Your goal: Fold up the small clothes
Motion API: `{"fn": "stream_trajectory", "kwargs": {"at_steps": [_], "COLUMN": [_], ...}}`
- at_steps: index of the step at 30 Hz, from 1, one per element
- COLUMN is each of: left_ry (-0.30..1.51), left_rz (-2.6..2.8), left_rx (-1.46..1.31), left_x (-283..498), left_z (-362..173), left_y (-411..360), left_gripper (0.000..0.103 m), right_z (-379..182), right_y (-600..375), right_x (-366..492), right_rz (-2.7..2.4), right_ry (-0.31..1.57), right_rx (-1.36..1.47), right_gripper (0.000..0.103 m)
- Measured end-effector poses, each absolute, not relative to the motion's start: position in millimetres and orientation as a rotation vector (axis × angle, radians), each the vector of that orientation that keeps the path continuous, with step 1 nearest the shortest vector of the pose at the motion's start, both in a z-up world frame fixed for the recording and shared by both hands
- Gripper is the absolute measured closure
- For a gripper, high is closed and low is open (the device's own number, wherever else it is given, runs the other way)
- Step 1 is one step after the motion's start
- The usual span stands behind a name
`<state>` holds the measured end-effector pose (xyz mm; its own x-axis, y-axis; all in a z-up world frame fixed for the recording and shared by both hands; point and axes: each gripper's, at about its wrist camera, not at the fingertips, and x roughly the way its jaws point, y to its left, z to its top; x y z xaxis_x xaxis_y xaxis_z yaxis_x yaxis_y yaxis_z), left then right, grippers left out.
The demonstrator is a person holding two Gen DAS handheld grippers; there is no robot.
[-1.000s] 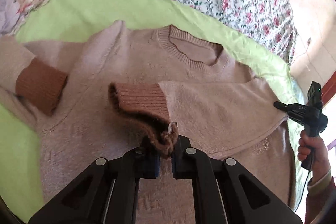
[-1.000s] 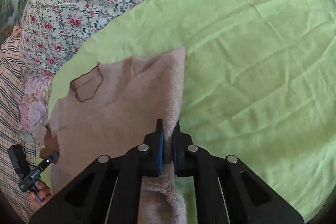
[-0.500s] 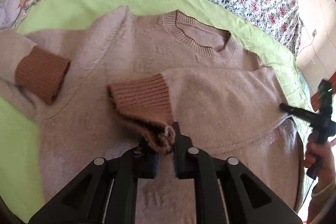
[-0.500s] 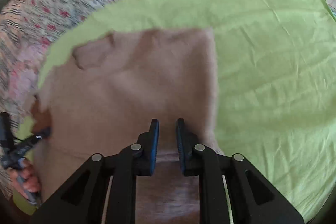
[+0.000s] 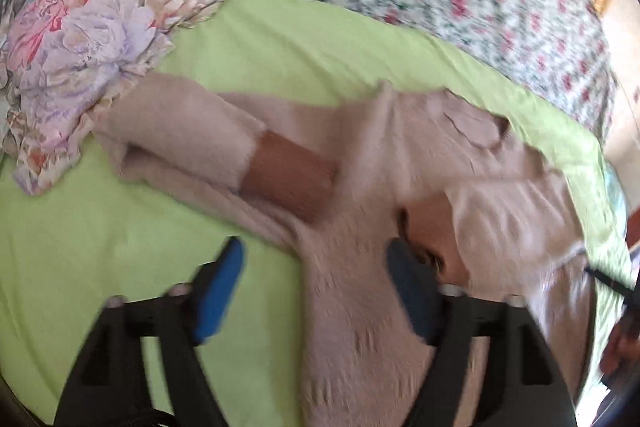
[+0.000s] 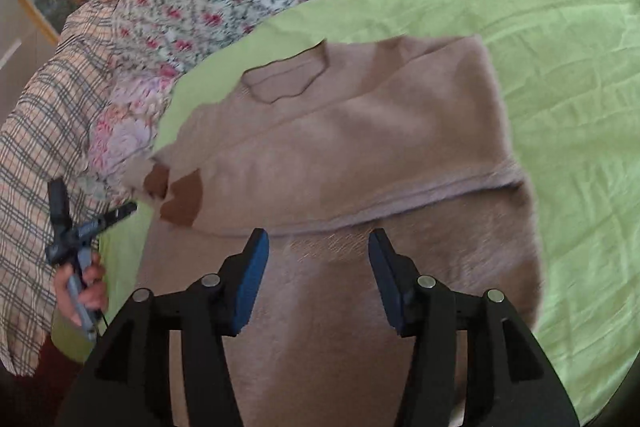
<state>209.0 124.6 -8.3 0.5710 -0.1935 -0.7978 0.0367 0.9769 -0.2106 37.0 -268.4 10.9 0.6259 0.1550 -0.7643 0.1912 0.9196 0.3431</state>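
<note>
The pink sweater (image 6: 360, 147) lies on the bed's green sheet (image 6: 560, 87), its right sleeve now folded across the chest. Both the left gripper (image 5: 316, 267) and right gripper (image 6: 316, 259) have just released it and gape wide, empty; left sleeve (image 5: 188, 135) probably next.

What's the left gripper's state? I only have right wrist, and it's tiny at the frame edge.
Observer: Left wrist shows the left gripper open wide, with nothing between its fingers.
Operator: Over what?
Observer: It straddles the edge of the sweater. One finger is over the green sheet, the other is over the knit next to a brown cuff.
Operator: Other sleeve?
Observer: The second cuff lies on the sweater ahead of the gripper, apart from both fingers. The view is blurred.
</note>
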Motion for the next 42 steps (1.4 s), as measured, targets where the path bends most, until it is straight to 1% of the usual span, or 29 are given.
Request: {"fn": "stream_trajectory", "kwargs": {"at_steps": [2, 4, 7, 9, 10, 11, 12, 13, 14, 21, 24, 25, 26, 27, 28, 29, 34, 37, 39, 40, 41, 42], "left_ry": [0.964, 0.977, 1.058, 1.093, 1.106, 1.106, 1.100, 1.099, 1.090, 0.939, 0.930, 0.929, 0.940, 0.950, 0.943, 0.928, 0.991, 1.031, 1.062, 1.066, 1.057, 1.047], "left_rz": [-0.156, -0.140, -0.070, -0.048, -0.031, -0.022, -0.023, -0.030, -0.031, -0.087, -0.101, -0.109, -0.137, -0.163, -0.172, -0.206, -0.245, -0.259, -0.260, -0.262, -0.252, -0.226], "left_rx": [-0.276, -0.310, -0.319, -0.309, -0.286, -0.269, -0.255, -0.263, -0.272, -0.271, -0.171, -0.126, -0.073, -0.029, 0.007, 0.080, 0.306, 0.344, 0.330, 0.312, 0.293, 0.283], "left_x": [234, 255, 292, 304, 310, 312, 314, 314, 313, 274, 268, 267, 267, 266, 265, 262, 266, 274, 282, 285, 287, 289], "left_z": [-2, -1, -20, -33, -39, -42, -44, -45, -45, -10, -1, 3, 3, 3, 2, 3, -19, -34, -44, -45, -44, -42], "left_y": [139, 146, 154, 155, 154, 153, 152, 153, 154, 150, 136, 130, 121, 114, 111, 102, 89, 95, 101, 103, 106, 109], "left_gripper": [0.023, 0.023, 0.023, 0.029, 0.046, 0.079, 0.094, 0.099, 0.103, 0.103, 0.103, 0.094, 0.070, 0.055, 0.032, 0.030, 0.030, 0.032, 0.041, 0.052, 0.073, 0.083], "right_z": [5, 2, 0, 1, 1, 1, 1, 1, 1, 7, 10, 11, 11, 10, 10, 9, 3, -1, -1, -1, -1, -1], "right_y": [-260, -253, -248, -246, -246, -245, -246, -246, -247, -245, -242, -242, -241, -240, -240, -241, -244, -244, -243, -243, -242, -241], "right_x": [41, 45, 55, 57, 58, 59, 59, 59, 59, 50, 45, 44, 42, 41, 39, 38, 35, 36, 39, 39, 40, 40], "right_rz": [0.001, 0.014, 0.034, 0.035, 0.033, 0.032, 0.030, 0.026, 0.024, 0.042, 0.048, 0.051, 0.053, 0.054, 0.052, 0.049, 0.029, 0.025, 0.026, 0.028, 0.031, 0.032], "right_ry": [0.911, 0.922, 0.922, 0.922, 0.921, 0.920, 0.920, 0.919, 0.917, 0.891, 0.883, 0.884, 0.885, 0.887, 0.890, 0.893, 0.911, 0.920, 0.924, 0.926, 0.927, 0.927], "right_rx": [0.435, 0.433, 0.448, 0.445, 0.442, 0.442, 0.444, 0.446, 0.448, 0.462, 0.474, 0.477, 0.479, 0.480, 0.482, 0.484, 0.488, 0.492, 0.488, 0.486, 0.482, 0.479], "right_gripper": [0.050, 0.050, 0.050, 0.050, 0.050, 0.050, 0.050, 0.050, 0.050, 0.050, 0.050, 0.050, 0.050, 0.050, 0.050, 0.050, 0.050, 0.050, 0.050, 0.050, 0.050, 0.050]}}
